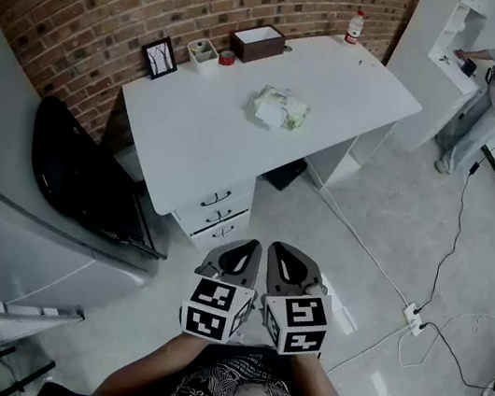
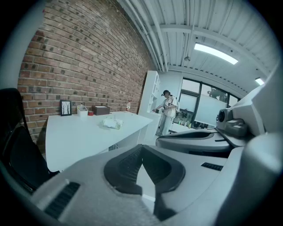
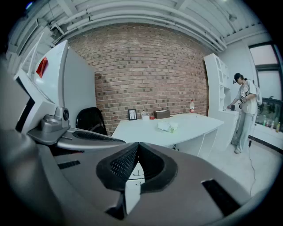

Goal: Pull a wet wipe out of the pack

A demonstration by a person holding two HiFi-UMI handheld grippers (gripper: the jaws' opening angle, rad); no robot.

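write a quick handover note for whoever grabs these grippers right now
Left gripper: jaws shut, nothing between them, held low in front of the body.
Right gripper: the same, jaws shut and empty, close beside the left.
Wet wipe pack: lies near the middle of the white table, well away from both grippers. From here I cannot tell if a wipe sticks out.
Done: nothing; the pack is not yet touched.
Left: step up to the table, probably pin the pack with one gripper, then pull a wipe out with the other.
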